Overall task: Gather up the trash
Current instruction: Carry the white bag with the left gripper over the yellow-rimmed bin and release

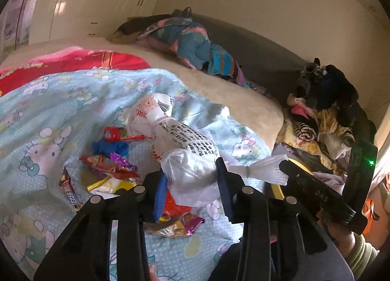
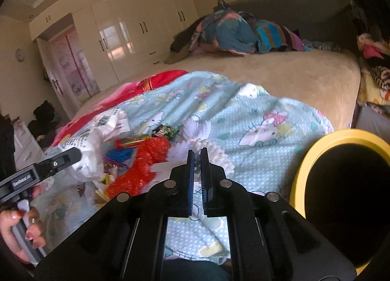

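Two hand-held grippers are at work over the bed (image 2: 280,78). A white plastic bag (image 1: 185,149) is clamped by the left hand-held gripper (image 1: 192,181) above the wrappers (image 1: 109,166). The right hand-held gripper (image 2: 197,159) is nearly closed, and whether the white frilly piece (image 2: 214,151) at its tips is pinched cannot be told. Next, the bag probably must be carried into the yellow-rimmed bin (image 2: 302,166).

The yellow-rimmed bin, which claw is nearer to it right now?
Right. The right claw, shut on a white frilly wrapper, sits just left of the yellow-rimmed bin. The left claw holds a white plastic bag farther over, above the wrapper pile.
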`<action>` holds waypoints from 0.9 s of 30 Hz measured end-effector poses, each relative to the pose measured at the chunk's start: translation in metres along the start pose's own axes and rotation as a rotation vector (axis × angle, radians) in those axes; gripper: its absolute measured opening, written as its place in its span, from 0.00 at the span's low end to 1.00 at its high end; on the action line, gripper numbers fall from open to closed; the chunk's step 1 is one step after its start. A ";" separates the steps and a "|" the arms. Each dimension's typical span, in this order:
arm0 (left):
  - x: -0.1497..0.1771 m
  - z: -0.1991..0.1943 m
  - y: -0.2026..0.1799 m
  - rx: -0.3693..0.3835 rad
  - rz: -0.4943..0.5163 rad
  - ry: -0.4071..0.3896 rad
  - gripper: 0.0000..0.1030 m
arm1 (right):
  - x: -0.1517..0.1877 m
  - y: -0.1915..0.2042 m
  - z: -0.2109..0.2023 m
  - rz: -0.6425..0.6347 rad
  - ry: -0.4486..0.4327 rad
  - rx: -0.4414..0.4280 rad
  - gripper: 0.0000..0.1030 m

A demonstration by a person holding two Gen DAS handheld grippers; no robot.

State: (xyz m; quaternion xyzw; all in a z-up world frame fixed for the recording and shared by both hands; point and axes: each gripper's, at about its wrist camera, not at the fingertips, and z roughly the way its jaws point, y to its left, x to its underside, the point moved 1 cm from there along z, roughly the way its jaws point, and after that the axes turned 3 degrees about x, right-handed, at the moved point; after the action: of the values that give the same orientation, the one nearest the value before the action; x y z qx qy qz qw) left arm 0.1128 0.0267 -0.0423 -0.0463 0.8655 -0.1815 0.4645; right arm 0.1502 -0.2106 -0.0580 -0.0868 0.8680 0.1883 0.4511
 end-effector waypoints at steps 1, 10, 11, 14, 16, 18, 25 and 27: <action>-0.001 -0.001 -0.002 0.004 0.006 -0.002 0.34 | -0.001 0.001 -0.004 -0.005 -0.008 0.002 0.03; 0.003 -0.003 -0.030 0.052 0.055 0.007 0.34 | -0.010 -0.009 -0.042 -0.003 -0.076 0.015 0.03; 0.003 -0.002 -0.032 0.056 0.060 0.009 0.34 | -0.010 -0.010 -0.046 0.000 -0.082 0.021 0.03; 0.005 -0.001 -0.040 0.072 0.077 0.014 0.34 | -0.012 -0.019 -0.057 0.008 -0.103 0.056 0.03; 0.006 0.000 -0.049 0.087 0.096 0.018 0.34 | -0.013 -0.026 -0.064 0.005 -0.117 0.082 0.03; 0.008 0.001 -0.055 0.099 0.110 0.022 0.34 | -0.013 -0.032 -0.069 0.009 -0.124 0.101 0.03; 0.015 0.009 -0.088 0.161 0.166 0.056 0.34 | -0.013 -0.059 -0.083 0.040 -0.148 0.172 0.03; 0.017 0.012 -0.097 0.177 0.184 0.063 0.34 | -0.013 -0.066 -0.086 0.047 -0.154 0.191 0.03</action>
State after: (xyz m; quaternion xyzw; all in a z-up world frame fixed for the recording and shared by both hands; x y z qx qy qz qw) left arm 0.1040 -0.0710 -0.0271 0.0801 0.8609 -0.2153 0.4540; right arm 0.1147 -0.3061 -0.0193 -0.0086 0.8467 0.1214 0.5180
